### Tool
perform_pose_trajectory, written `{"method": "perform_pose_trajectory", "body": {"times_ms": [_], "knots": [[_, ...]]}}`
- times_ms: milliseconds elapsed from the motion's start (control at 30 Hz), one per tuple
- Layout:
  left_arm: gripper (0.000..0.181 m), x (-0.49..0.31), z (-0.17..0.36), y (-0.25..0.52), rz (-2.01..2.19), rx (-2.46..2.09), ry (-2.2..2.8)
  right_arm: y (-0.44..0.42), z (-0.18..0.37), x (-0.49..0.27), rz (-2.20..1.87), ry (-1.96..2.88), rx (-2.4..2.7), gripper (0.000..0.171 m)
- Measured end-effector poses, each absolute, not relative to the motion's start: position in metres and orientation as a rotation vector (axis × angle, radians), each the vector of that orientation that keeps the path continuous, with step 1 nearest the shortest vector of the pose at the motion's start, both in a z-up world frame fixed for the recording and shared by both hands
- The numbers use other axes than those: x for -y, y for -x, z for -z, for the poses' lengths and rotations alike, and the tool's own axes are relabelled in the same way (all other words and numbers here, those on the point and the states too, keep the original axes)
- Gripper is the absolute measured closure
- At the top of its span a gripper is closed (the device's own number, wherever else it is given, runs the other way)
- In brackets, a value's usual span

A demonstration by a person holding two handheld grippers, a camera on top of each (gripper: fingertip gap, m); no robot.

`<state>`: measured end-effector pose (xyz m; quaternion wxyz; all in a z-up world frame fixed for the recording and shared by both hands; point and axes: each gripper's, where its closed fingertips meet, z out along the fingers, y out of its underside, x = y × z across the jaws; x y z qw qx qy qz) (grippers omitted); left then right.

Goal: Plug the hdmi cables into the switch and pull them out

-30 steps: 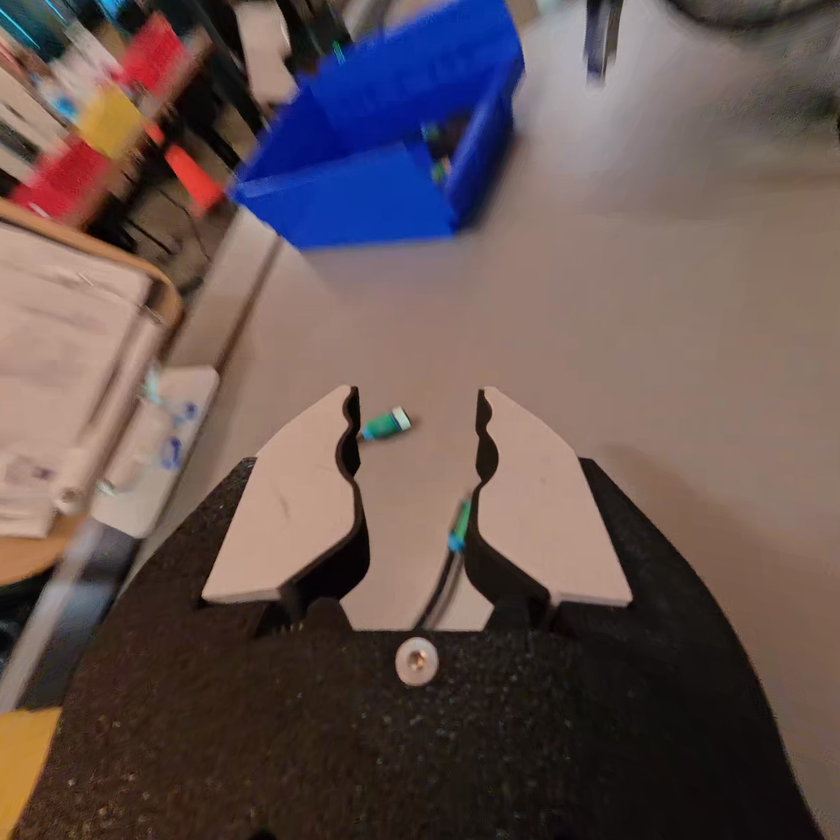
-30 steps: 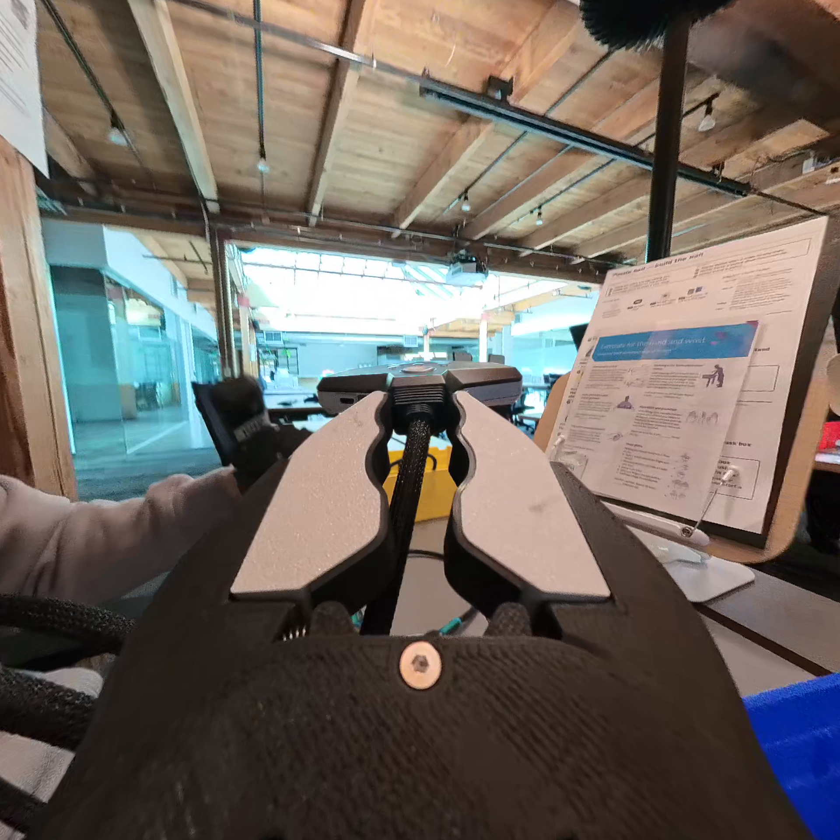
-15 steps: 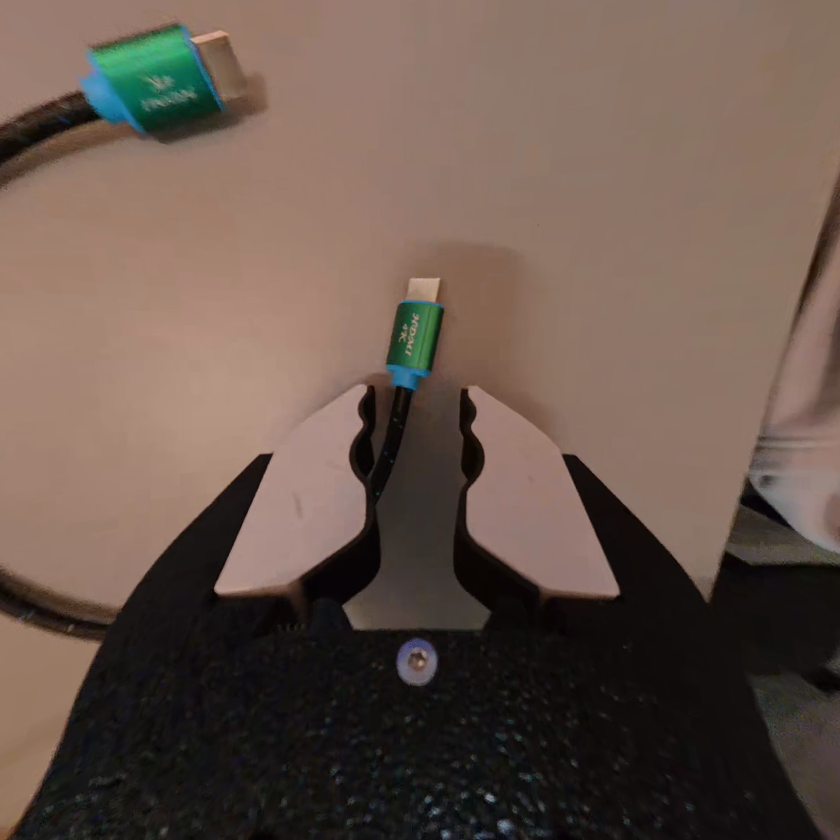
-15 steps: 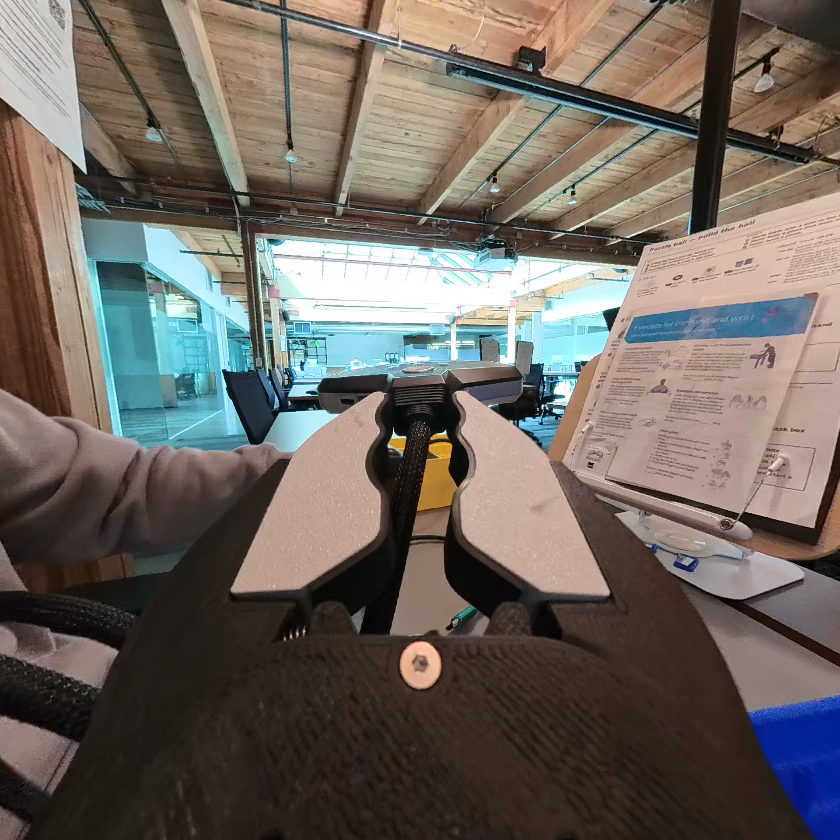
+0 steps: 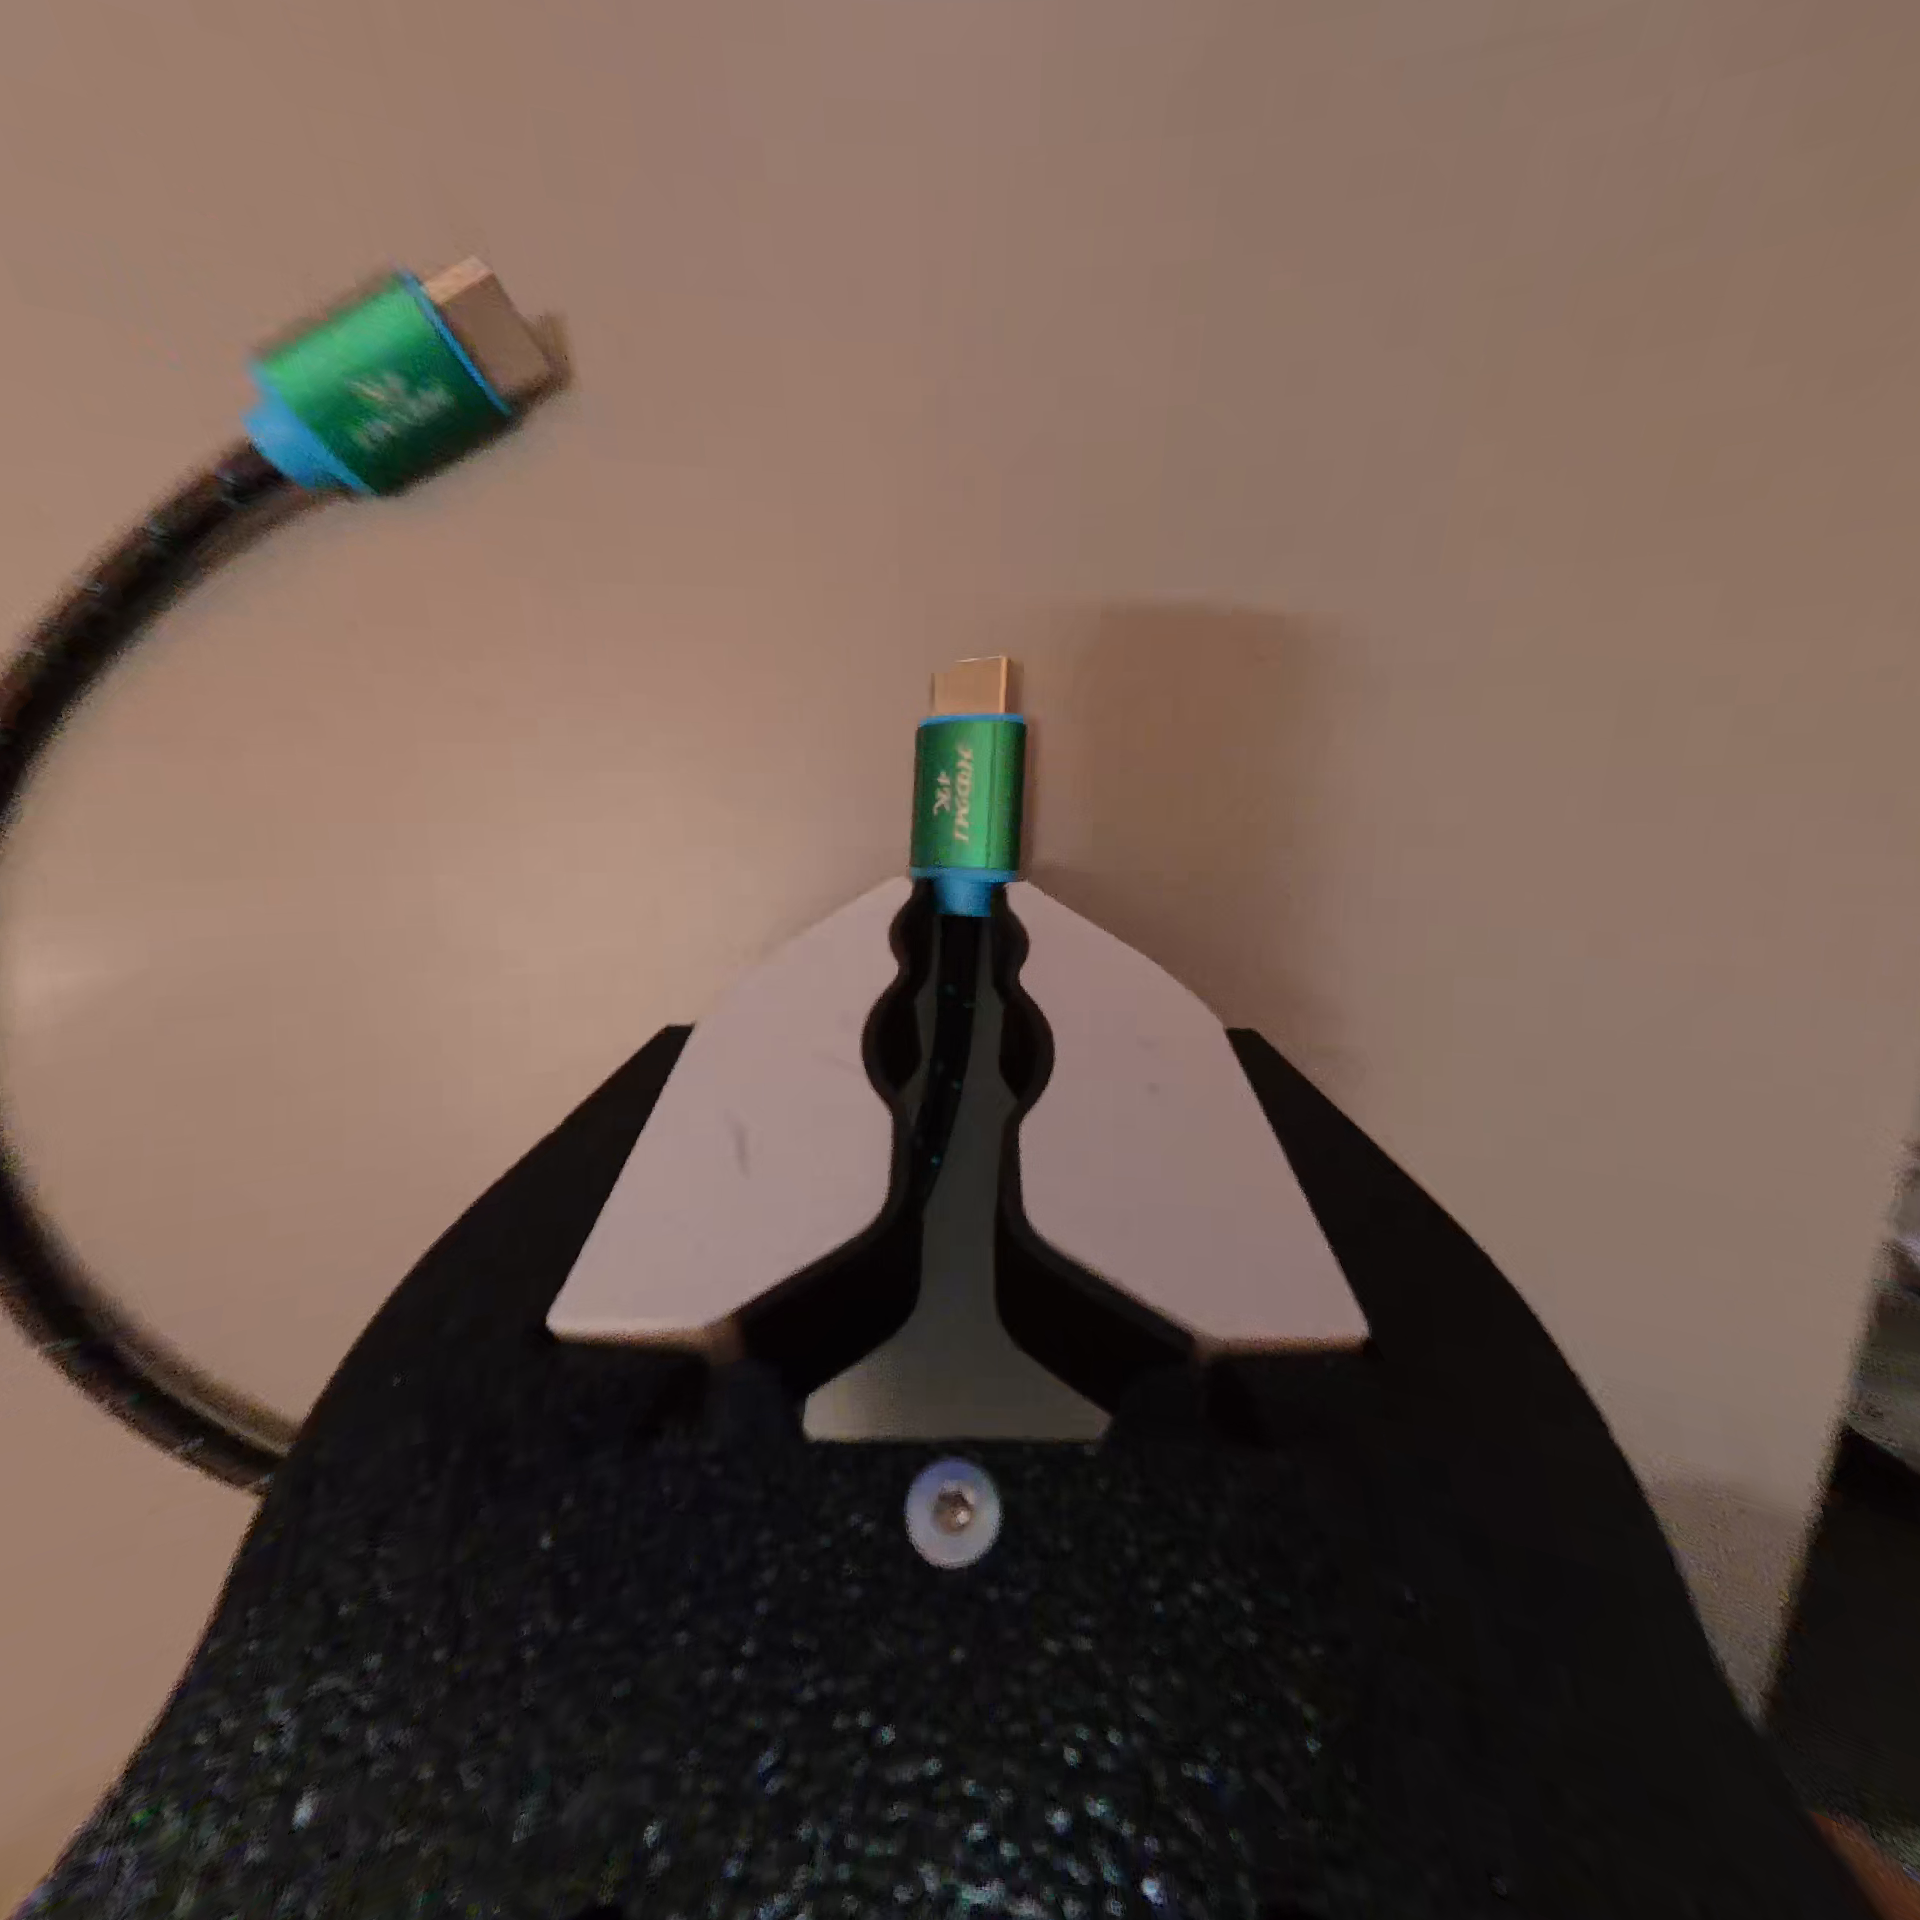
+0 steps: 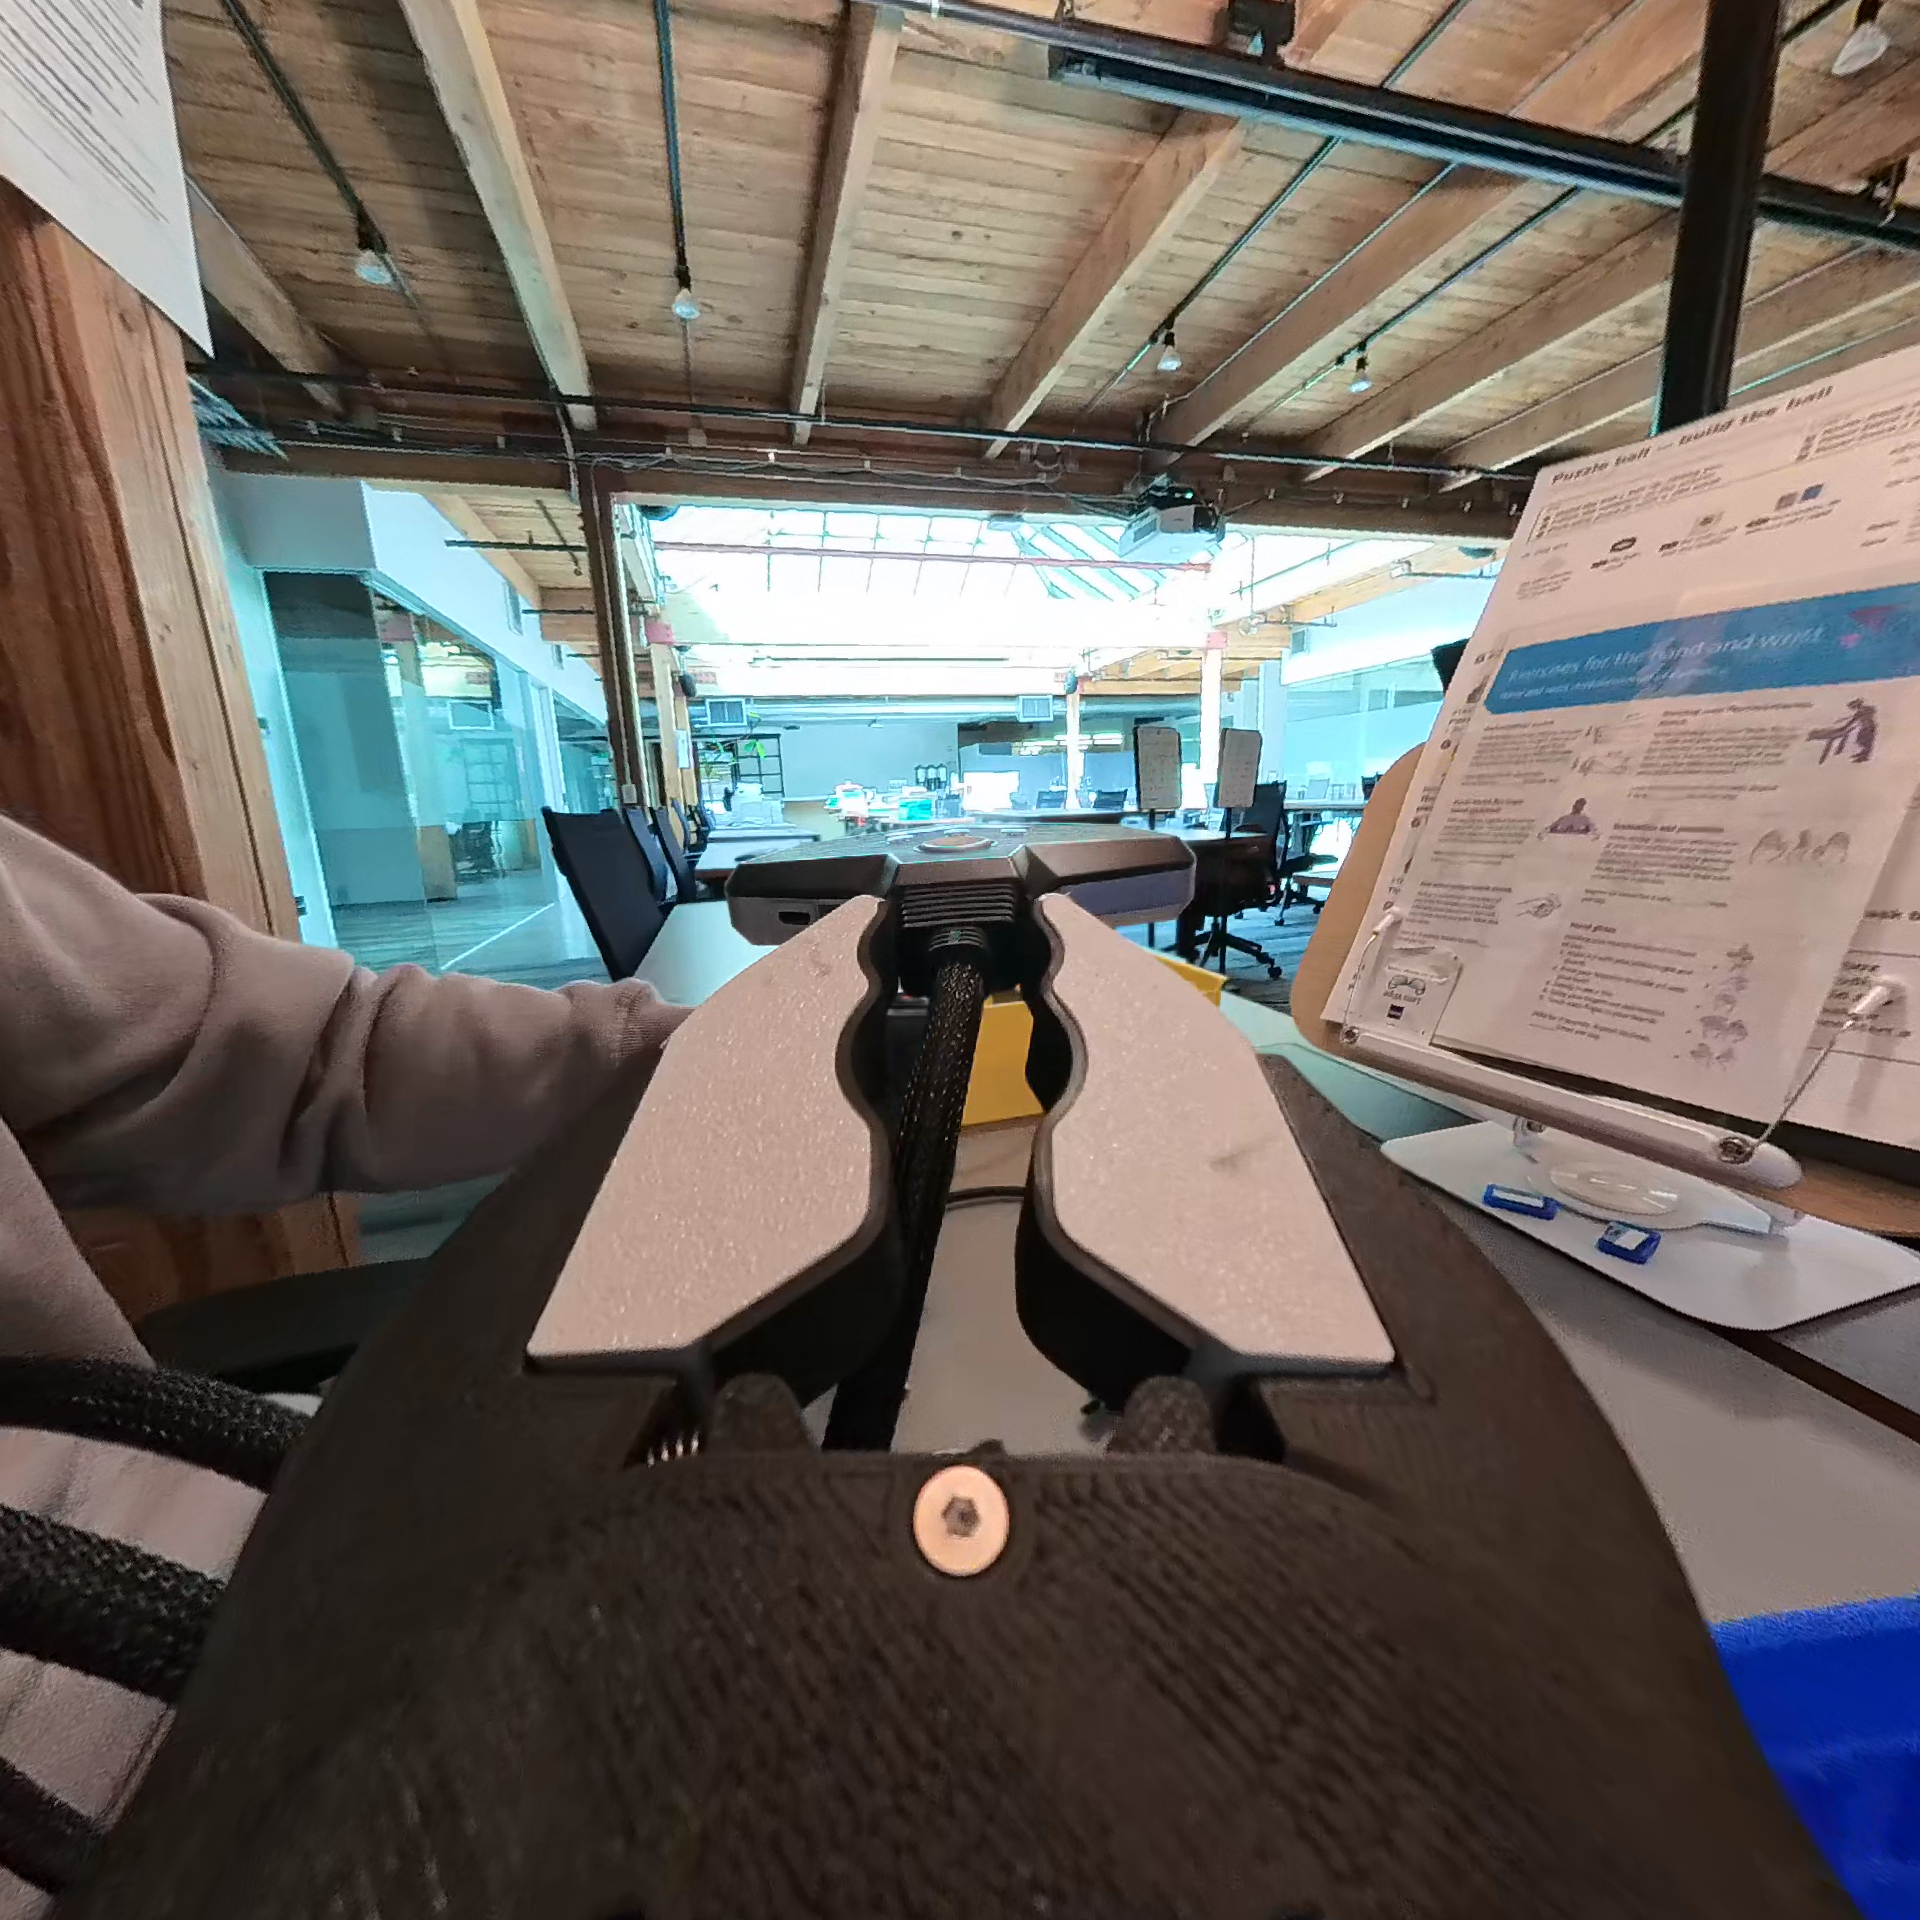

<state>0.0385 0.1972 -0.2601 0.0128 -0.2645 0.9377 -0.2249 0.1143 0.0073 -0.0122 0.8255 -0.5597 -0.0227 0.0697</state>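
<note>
Since half a second ago, your left gripper (image 5: 961, 914) has closed, pinching the braided cable behind its green HDMI plug (image 5: 966, 795). Your right gripper (image 6: 956, 935) pinches the black cable (image 6: 935, 1070) entering the switch (image 6: 961, 883).

The left claw (image 5: 961, 904) has closed on the green-plugged cable (image 5: 954, 997).

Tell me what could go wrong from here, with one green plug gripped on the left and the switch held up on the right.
1. The left tongs pinch the braided cable just behind the green plug, not its body, so the plug may wobble or bend off-line at a port.
2. The right tongs hold the switch only by its attached black cable; pushing a plug in could swing it.
3. The second green plug lies loose on the table and could snag.
</note>
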Motion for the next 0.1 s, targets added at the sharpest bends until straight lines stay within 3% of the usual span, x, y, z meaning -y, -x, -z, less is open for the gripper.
{"method": "perform_pose_trajectory", "body": {"times_ms": [33, 100], "knots": [[0.172, -0.1968, 0.2601, -0.0399, 0.667, -2.875, 0.802, -0.1141, 0.0145, -0.0097, -0.155, 1.197, 0.048, 0.149], [0.171, -0.1928, 0.2523, -0.0430, 0.631, -2.770, 0.733, -0.1138, 0.0192, -0.0140, -0.167, 1.215, 0.049, 0.149]]}}
